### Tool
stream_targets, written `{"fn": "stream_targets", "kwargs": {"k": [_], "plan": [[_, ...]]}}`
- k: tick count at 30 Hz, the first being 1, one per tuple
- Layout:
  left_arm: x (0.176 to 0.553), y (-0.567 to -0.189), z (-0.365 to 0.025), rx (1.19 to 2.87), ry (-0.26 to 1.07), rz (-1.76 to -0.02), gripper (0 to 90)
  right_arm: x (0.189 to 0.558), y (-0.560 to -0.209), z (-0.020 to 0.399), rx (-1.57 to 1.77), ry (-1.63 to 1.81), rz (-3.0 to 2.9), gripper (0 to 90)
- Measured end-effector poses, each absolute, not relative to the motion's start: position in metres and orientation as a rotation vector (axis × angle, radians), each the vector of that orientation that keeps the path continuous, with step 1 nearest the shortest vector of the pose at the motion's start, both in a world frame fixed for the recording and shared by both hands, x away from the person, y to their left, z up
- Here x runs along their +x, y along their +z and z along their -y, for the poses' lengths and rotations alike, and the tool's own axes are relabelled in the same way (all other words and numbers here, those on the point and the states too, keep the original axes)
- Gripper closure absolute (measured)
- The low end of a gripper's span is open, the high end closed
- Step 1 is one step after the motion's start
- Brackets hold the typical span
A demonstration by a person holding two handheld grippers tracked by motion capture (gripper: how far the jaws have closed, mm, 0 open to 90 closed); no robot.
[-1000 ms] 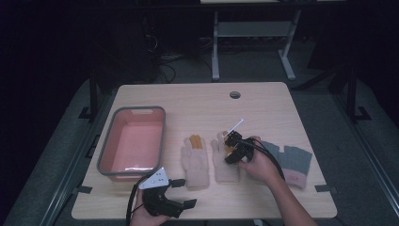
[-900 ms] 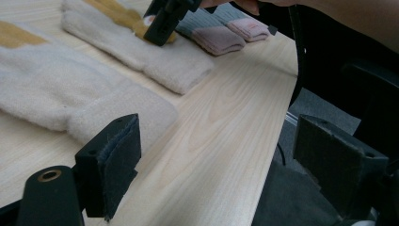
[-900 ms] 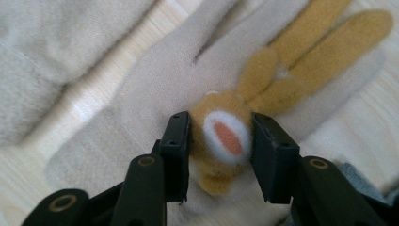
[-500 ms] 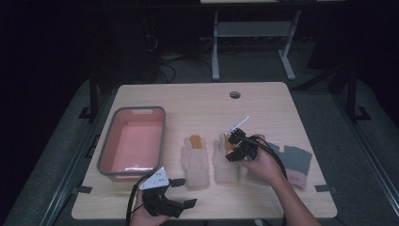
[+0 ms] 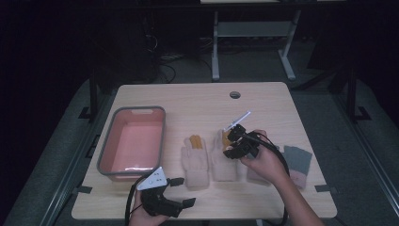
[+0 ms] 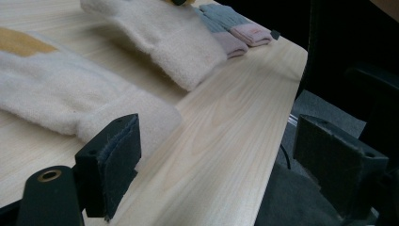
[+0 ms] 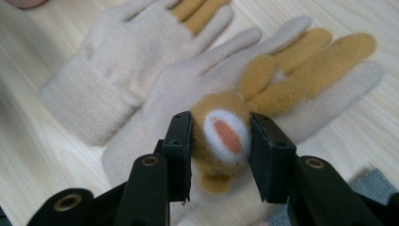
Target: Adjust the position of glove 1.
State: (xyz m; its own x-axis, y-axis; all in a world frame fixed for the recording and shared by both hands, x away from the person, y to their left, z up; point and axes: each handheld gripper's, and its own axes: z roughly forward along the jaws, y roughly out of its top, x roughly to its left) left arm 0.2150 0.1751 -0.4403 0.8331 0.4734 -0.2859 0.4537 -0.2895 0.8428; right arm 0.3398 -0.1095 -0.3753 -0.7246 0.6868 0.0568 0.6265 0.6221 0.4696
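Two cream gloves with tan fingers lie palm-flat in the middle of the table: the left glove (image 5: 195, 160) (image 7: 117, 66) and the right glove (image 5: 222, 165) (image 7: 141, 141). My right gripper (image 5: 234, 143) (image 7: 221, 134) is down on the right glove, shut on a fuzzy tan patch (image 7: 226, 132) with a white and orange oval. My left gripper (image 5: 184, 191) (image 6: 221, 160) rests near the table's front edge, open and holding nothing, with the left glove's cuff (image 6: 47, 94) just beyond its jaws.
A pink tub with a grey rim (image 5: 107, 146) stands at the left of the table. A grey and pink pair of gloves (image 5: 297, 162) (image 6: 235, 33) lies at the right. A cable hole (image 5: 235, 94) sits near the far edge.
The right hand and its gripper have shifted only slightly over the right glove. The left gripper has stayed where it was.
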Motion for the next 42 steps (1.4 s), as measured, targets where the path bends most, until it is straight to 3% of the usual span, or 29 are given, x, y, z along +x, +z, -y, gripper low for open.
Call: {"fn": "stream_targets", "kwargs": {"k": [18, 28, 35, 42], "plan": [[0.213, -0.439, -0.175, 1.901, 0.031, -0.706, 16.1, 0.340, -0.359, 0.052, 0.937, 0.804, -2.811, 61.8], [0.214, -0.438, -0.179, 1.902, 0.026, -0.716, 16.1, 0.351, -0.378, 0.017, 0.895, 0.754, -2.872, 61.6], [0.214, -0.439, -0.180, 1.893, 0.019, -0.722, 16.1, 0.360, -0.399, 0.018, 0.945, 0.709, -2.899, 60.6], [0.213, -0.438, -0.176, 1.907, 0.036, -0.713, 16.1, 0.361, -0.416, 0.026, 1.024, 0.734, -2.917, 54.0]]}}
